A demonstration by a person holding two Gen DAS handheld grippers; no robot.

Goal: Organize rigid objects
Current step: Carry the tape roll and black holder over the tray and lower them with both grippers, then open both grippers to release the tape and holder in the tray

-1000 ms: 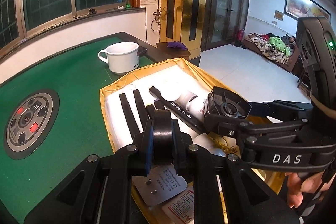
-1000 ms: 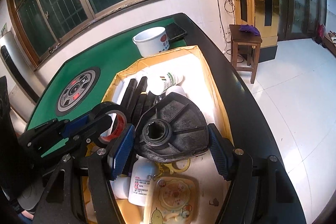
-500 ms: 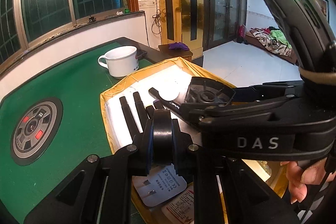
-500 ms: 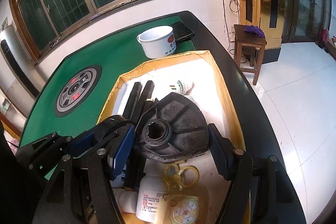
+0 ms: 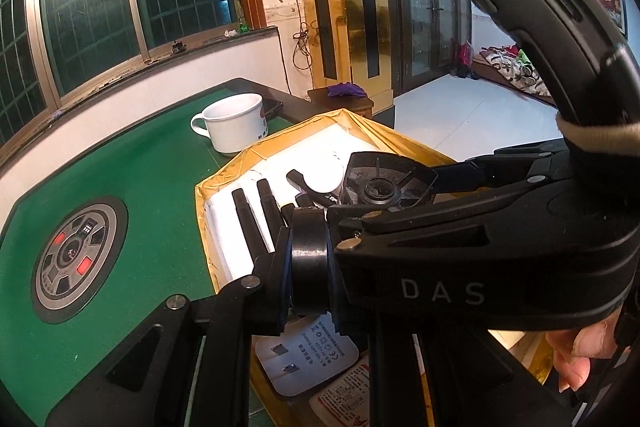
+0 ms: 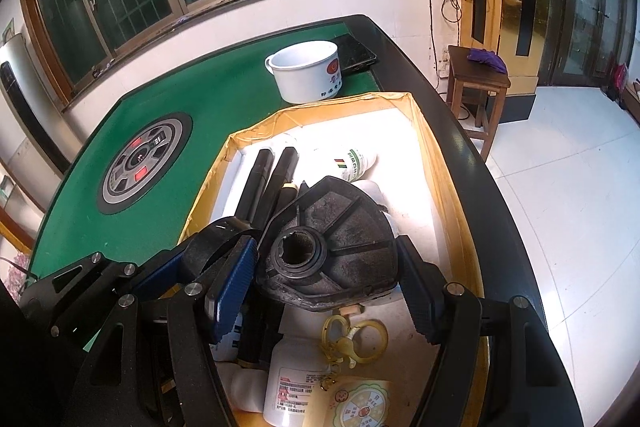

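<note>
A yellow-lined box (image 6: 424, 131) with a white floor sits on the green table (image 6: 216, 95). My right gripper (image 6: 324, 251) is shut on a black fan-shaped plastic part (image 6: 344, 235) with a round hub, held over the box; the same part (image 5: 384, 183) shows in the left wrist view. My left gripper (image 5: 310, 261) is shut on a black tape roll (image 5: 310, 227), close beside the right one at the box's near left corner. In the box lie black markers (image 6: 276, 175), white bottles (image 6: 356, 163), a yellow clasp (image 6: 352, 343) and a white plug (image 5: 308, 359).
A white mug (image 6: 308, 71) stands behind the box, with a dark flat device (image 6: 356, 55) past it. A round control panel (image 6: 140, 163) is set in the felt. Right of the black table rim, a wooden stool (image 6: 476, 75) stands on the white floor. Fingers (image 5: 580, 355) grip the right handle.
In the left wrist view the right gripper with the black part has come closer and now covers most of the box. The tape roll has turned edge-on in the right wrist view.
</note>
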